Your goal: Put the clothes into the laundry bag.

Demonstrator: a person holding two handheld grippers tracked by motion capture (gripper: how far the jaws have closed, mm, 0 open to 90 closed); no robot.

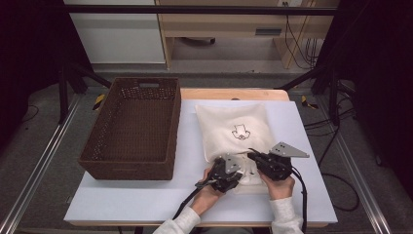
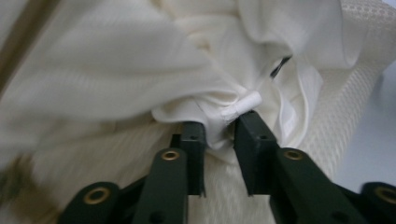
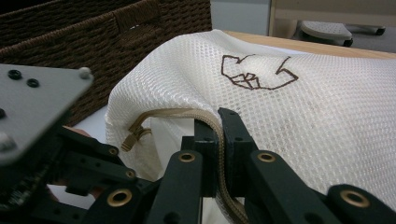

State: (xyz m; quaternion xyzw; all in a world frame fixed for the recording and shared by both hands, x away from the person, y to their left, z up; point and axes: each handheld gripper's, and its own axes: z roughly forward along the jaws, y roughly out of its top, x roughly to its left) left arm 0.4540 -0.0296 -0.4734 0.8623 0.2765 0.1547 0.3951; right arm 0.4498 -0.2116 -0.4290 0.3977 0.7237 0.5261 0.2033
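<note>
Mesh laundry bag point(image 1: 236, 131) lying beyond both grippers, beside wicker basket point(image 1: 134, 126). Right gripper point(image 3: 218, 122) clamped on bag's zipper edge point(image 3: 187, 113); left gripper point(image 2: 219, 128) pinching white cloth point(image 2: 116, 70) at the mouth. Risk: cloth snagging, slipping free if tugged.

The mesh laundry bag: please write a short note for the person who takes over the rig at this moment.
Right gripper: shut on the zipper edge of the mesh laundry bag, holding its mouth up.
Left gripper: at the bag's mouth, fingers pinching a fold of the white cloth that lies bunched there.
Places: the bag lies on the white table, to the right of the brown wicker basket.
Done: the zipper is open and part of the cloth is inside the bag.
Left: probably push the rest of the cloth in, then close the zipper by its pull tab.
</note>
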